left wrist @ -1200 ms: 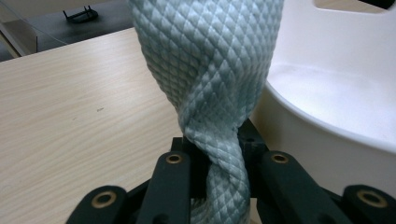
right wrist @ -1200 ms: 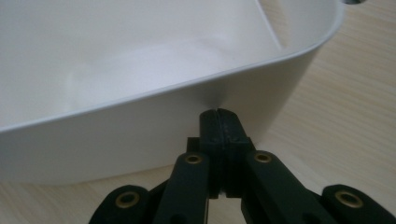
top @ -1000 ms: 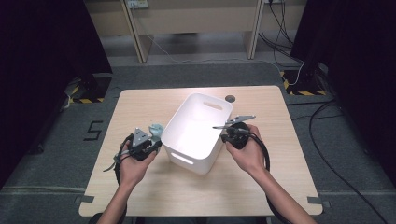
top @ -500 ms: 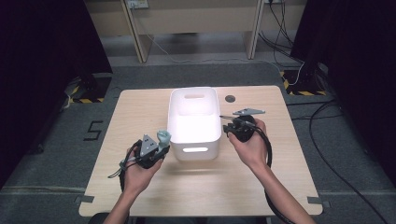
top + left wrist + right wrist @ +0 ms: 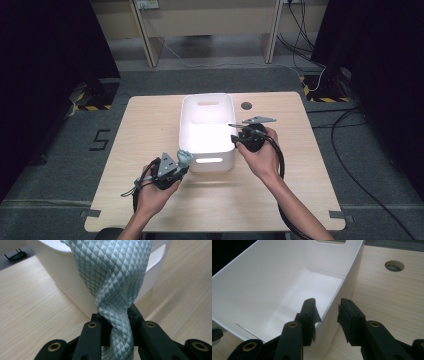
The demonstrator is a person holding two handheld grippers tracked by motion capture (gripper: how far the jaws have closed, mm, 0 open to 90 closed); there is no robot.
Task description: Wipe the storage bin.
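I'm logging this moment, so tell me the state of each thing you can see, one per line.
White bin: upright on the table, looks empty, right wall between the right gripper's fingers.
Pale green cloth: bunched, pinched in the left gripper, beside the bin's near corner.
Left gripper: shut on the cloth.
Right gripper: open, astride the bin wall.
Table: bare wood, one round hole.

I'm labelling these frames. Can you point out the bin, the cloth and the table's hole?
bin [image 5: 207,163]: high view, near wall beside its handle slot.
cloth [image 5: 117,272]: left gripper view, quilted fold above the jaws.
hole [image 5: 394,266]: right gripper view, its centre.
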